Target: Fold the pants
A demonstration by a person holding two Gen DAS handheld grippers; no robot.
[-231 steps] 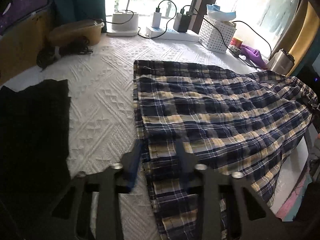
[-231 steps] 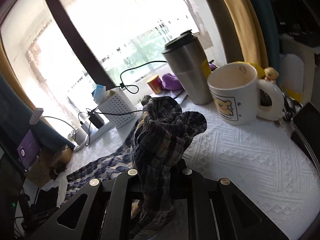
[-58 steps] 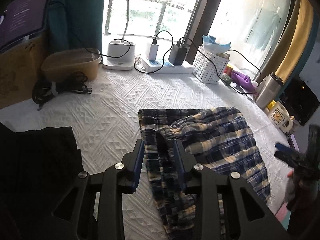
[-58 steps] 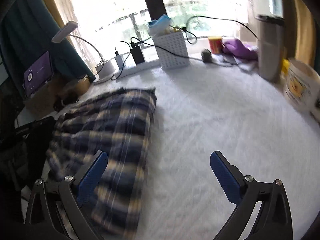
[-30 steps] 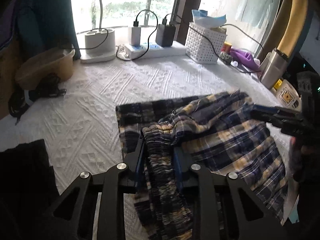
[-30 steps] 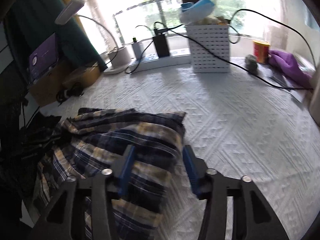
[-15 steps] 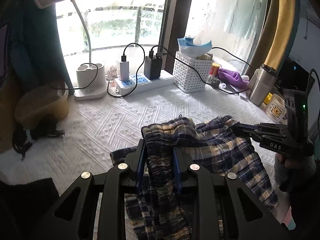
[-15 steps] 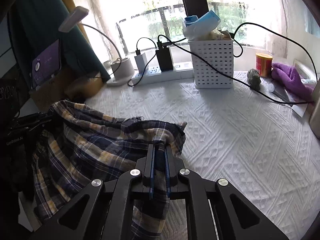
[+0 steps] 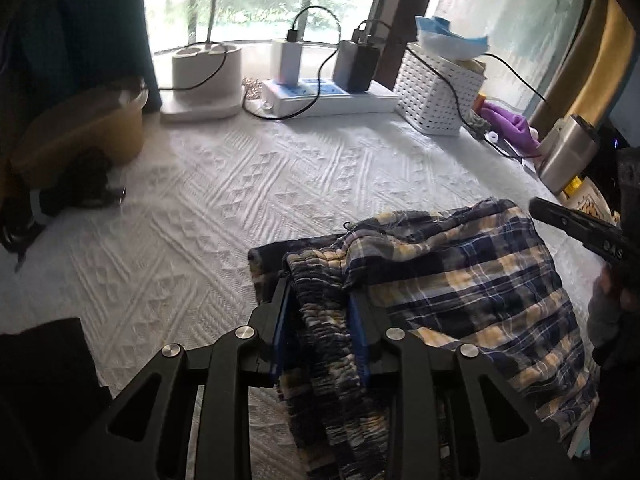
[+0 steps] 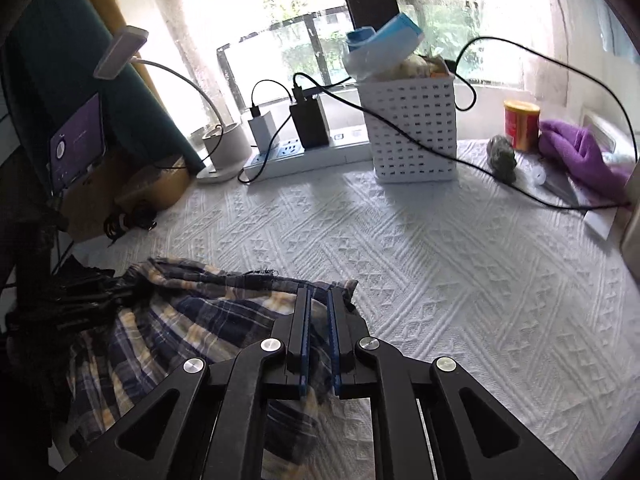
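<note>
The blue and yellow plaid pants [image 9: 460, 280] lie folded over on the white textured bedspread [image 9: 240, 184]. My left gripper [image 9: 320, 292] is shut on the bunched elastic waistband at the pants' left end. My right gripper [image 10: 318, 300] is shut on the fabric edge at the pants' right end [image 10: 200, 320]; it also shows at the right edge of the left wrist view [image 9: 576, 228]. Both hold the cloth just above the bedspread.
At the back stand a power strip [image 9: 328, 100] with chargers, a white perforated basket [image 10: 412, 128], a lamp base [image 9: 204, 76], a steel tumbler [image 9: 568, 152], purple cloth [image 10: 580, 152] and a red can [image 10: 520, 124]. Black cloth [image 9: 44, 364] lies at the left. A cable [image 10: 520, 192] crosses the bedspread.
Both grippers have come down and forward with the pants, so the held edge now sits lower, near the bedspread. Both stay shut on the cloth.
</note>
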